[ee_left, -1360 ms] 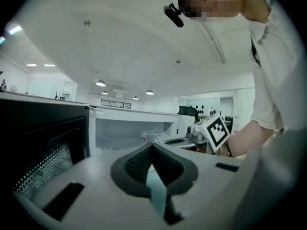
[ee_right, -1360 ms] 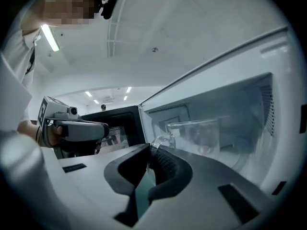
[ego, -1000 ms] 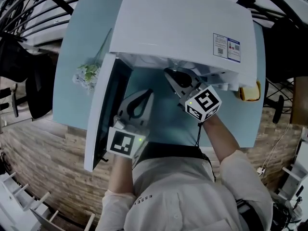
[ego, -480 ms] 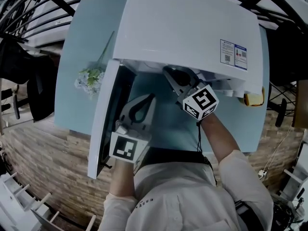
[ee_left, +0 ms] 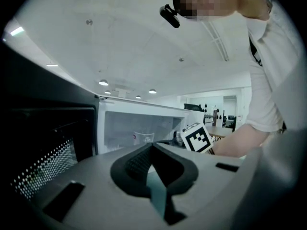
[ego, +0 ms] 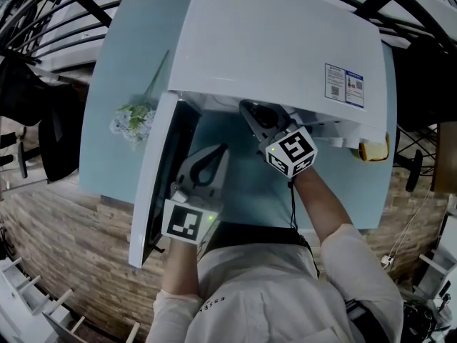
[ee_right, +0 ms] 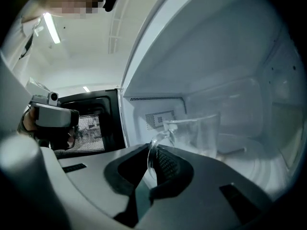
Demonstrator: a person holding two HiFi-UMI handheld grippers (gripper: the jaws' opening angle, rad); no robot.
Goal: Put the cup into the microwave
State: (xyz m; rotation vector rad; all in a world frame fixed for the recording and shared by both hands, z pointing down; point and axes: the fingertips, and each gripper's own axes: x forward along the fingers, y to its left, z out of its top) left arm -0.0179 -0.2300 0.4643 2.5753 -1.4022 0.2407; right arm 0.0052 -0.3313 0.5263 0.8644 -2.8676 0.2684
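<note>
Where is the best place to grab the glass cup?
By its handle, coming from the microwave's open front. The cup is upright with that thin loop sticking out toward the door side, so jaws can pinch it flat, as the right gripper does now.

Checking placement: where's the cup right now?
Right gripper view: the clear cup is inside the microwave, handle pinched in the right gripper, near the turntable.

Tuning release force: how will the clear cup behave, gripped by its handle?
The cup looks like clear glass: probably stiff, breakable. Pinched only at its handle by the right gripper, it may pivot. Seems empty, so likely light.
</note>
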